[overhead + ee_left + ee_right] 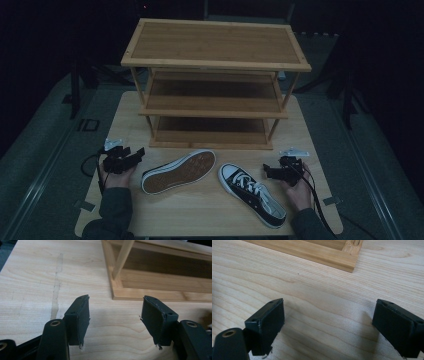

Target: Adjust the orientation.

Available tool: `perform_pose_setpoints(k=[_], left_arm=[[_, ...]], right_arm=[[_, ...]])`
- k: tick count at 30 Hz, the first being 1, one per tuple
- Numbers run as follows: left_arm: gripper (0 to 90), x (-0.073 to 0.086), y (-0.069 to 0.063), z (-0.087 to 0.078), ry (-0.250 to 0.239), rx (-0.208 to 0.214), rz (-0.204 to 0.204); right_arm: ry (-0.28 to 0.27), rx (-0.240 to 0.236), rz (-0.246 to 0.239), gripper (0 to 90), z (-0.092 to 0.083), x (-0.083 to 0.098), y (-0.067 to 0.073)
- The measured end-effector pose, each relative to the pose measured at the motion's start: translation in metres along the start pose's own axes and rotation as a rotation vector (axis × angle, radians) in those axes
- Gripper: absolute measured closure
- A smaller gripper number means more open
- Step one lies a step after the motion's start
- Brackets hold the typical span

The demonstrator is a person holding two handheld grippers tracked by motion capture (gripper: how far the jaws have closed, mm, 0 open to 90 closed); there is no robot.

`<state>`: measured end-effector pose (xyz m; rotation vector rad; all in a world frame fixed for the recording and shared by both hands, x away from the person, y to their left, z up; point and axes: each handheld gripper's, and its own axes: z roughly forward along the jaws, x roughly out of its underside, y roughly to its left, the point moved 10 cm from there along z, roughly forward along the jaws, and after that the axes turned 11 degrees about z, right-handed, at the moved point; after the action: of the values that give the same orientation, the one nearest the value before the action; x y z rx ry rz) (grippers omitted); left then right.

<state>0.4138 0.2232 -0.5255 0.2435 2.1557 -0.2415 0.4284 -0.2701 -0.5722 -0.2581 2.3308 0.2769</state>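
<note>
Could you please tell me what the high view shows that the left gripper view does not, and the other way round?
High view: two sneakers, one sole-up and one upright, both hands, and the shelf rack's three tiers. Left gripper view: the left gripper close up, jaws wide apart with bare table between them, and a streak in the wood. Both: the tabletop and the rack's bottom corner.

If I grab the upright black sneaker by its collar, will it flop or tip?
The black canvas sneaker probably sags at its soft collar. Its flat rubber sole should keep it steady if pushed. Loose white laces might snag a jaw.
</note>
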Motion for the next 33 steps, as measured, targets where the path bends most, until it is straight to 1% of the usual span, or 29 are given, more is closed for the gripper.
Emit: perform_pose_setpoints(k=[2, 4, 5, 6, 7, 8, 9, 11, 13, 15, 17, 20, 24, 27, 30, 33], left_arm=[[41.4, -0.001, -0.002, -0.002, 0.000, 0.005, 0.005], [42.7, -0.003, -0.009, -0.006, -0.003, 0.029, 0.022], [43.5, -0.003, -0.009, -0.006, -0.003, 0.029, 0.022], [43.7, -0.004, -0.014, -0.008, -0.004, 0.042, 0.033], [43.7, -0.004, -0.014, -0.008, -0.004, 0.042, 0.033], [43.7, -0.004, -0.019, -0.010, -0.002, 0.060, 0.044], [43.7, -0.004, -0.019, -0.010, -0.002, 0.060, 0.044], [43.7, -0.003, -0.026, -0.012, 0.002, 0.082, 0.052], [43.6, -0.001, -0.031, -0.013, 0.011, 0.090, 0.066], [41.4, 0.001, -0.035, -0.013, 0.020, 0.083, 0.085], [39.6, 0.005, -0.040, -0.013, 0.035, 0.093, 0.100], [37.9, 0.011, -0.045, -0.011, 0.055, 0.105, 0.107], [37.3, 0.015, -0.047, -0.012, 0.065, 0.116, 0.114], [37.7, 0.022, -0.053, -0.016, 0.081, 0.137, 0.131], [37.4, 0.029, -0.060, -0.020, 0.100, 0.159, 0.159], [37.5, 0.032, -0.064, -0.025, 0.100, 0.166, 0.174]], right_arm=[[0.000, 0.000, 0.000, 10.1, 0.000, 0.000, 0.000], [0.000, 0.000, 0.000, 10.2, 0.000, 0.000, 0.000], [-0.001, 0.002, 0.003, 10.5, 0.000, 0.000, 0.000], [-0.003, 0.004, 0.004, 11.8, -0.001, 0.000, 0.000], [-0.003, 0.004, 0.004, 11.8, -0.001, 0.000, 0.000], [-0.009, 0.009, 0.013, 13.8, -0.002, 0.001, -0.002], [-0.009, 0.009, 0.013, 13.8, -0.002, 0.001, -0.002], [-0.010, 0.010, 0.013, 13.8, -0.003, 0.001, -0.002], [-0.010, 0.010, 0.012, 13.8, -0.003, 0.001, -0.002], [-0.010, 0.010, 0.013, 13.8, -0.003, 0.001, -0.002], [-0.010, 0.011, 0.013, 13.8, -0.003, 0.001, -0.002], [-0.010, 0.012, 0.013, 13.8, -0.003, 0.002, -0.002], [-0.011, 0.012, 0.013, 13.8, -0.004, 0.002, -0.002], [-0.011, 0.012, 0.014, 13.8, -0.004, 0.002, -0.002], [-0.011, 0.012, 0.014, 13.8, -0.004, 0.002, -0.002], [-0.010, 0.013, 0.016, 13.8, -0.004, 0.003, -0.002]])
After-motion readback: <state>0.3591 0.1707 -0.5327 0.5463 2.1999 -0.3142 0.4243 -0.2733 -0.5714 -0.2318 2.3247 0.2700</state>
